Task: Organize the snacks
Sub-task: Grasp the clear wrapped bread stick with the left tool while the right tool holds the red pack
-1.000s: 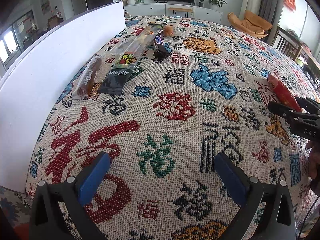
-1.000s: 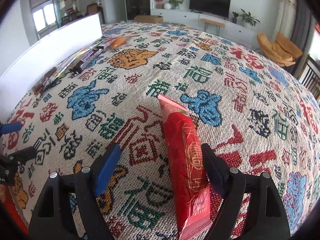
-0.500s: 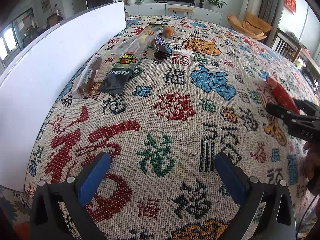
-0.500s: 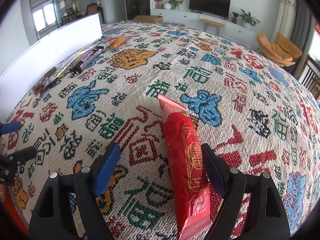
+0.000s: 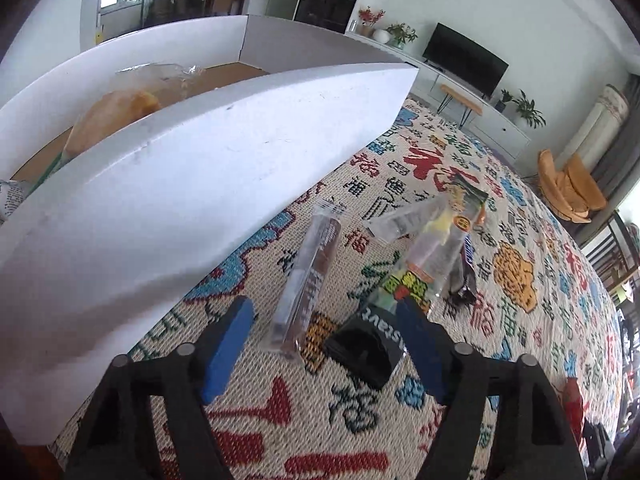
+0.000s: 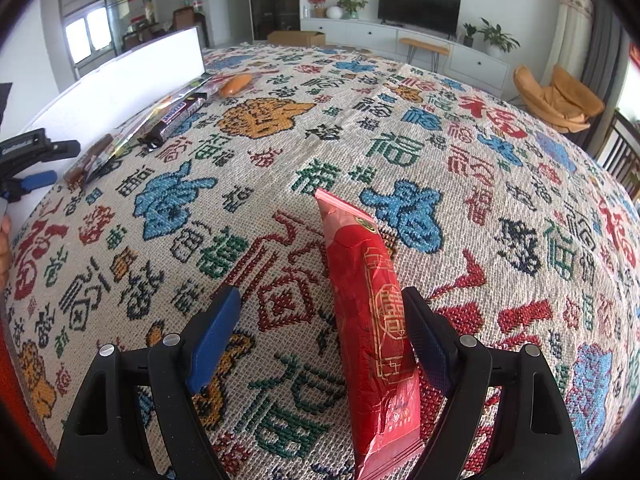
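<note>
My left gripper [image 5: 324, 344] hovers over the row of snacks beside the white box [image 5: 200, 184]. Its jaws are closing. A clear-wrapped brown stick [image 5: 308, 276] and a black packet [image 5: 368, 348] lie between them, and the left pad stands apart from the stick. From the right wrist view, the left gripper [image 6: 32, 164] sits at the near end of that row. My right gripper [image 6: 320, 340] is open and still. A red packet [image 6: 368, 300] lies on the cloth between its fingers, close to the right pad.
The white box holds an orange bread packet [image 5: 112, 116] and other wrappers. Further along the row lie a clear bag with a yellow-green label [image 5: 428, 256], a Snickers bar [image 6: 176, 114] and an orange snack [image 6: 236, 84]. The patterned tablecloth [image 6: 400, 148] covers the table.
The left gripper has swung left to the snack row by the white box, rolled, and its jaws have narrowed. The right gripper and red packet have not moved.
</note>
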Demonstrator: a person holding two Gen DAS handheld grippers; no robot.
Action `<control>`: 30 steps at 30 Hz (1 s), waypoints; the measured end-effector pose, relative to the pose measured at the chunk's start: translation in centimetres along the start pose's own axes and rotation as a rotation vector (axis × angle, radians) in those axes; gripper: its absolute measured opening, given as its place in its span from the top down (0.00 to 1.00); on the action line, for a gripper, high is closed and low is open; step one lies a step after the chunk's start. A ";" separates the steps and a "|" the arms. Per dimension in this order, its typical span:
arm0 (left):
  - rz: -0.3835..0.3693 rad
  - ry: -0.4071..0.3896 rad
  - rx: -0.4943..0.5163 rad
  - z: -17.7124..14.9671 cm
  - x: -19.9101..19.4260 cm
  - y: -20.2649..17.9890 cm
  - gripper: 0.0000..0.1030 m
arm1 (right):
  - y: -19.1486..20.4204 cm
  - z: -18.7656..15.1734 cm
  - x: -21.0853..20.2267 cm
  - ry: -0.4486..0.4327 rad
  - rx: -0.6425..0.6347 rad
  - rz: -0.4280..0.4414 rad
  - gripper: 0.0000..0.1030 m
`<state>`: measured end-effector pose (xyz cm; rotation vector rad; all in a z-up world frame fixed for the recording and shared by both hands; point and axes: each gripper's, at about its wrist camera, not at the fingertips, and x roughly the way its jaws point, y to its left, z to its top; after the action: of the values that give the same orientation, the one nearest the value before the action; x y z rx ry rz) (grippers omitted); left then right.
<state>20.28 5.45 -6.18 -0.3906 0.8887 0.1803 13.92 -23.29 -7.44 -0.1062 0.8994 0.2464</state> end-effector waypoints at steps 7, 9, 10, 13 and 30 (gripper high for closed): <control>0.110 -0.052 0.022 0.7 2.3 0.2 0.68 | 0.0 0.1 0.2 0.000 0.001 0.002 0.19; 0.110 -0.043 0.084 0.6 2.3 0.1 0.80 | 0.0 0.1 0.2 0.000 0.000 0.001 0.19; 0.102 -0.033 0.109 0.3 2.1 0.2 0.82 | 0.0 0.1 0.2 0.000 0.000 0.001 0.19; 0.038 0.040 0.132 -1.0 0.4 0.6 0.83 | 0.0 0.1 0.1 0.000 0.000 0.001 0.19; -0.046 0.192 0.424 -9.6 -5.0 -2.7 0.27 | 0.0 0.1 0.1 -0.001 0.001 0.001 0.19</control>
<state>11.13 -0.82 -7.05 -0.0322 1.0768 -0.0907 14.07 -23.28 -7.45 -0.1050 0.8987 0.2474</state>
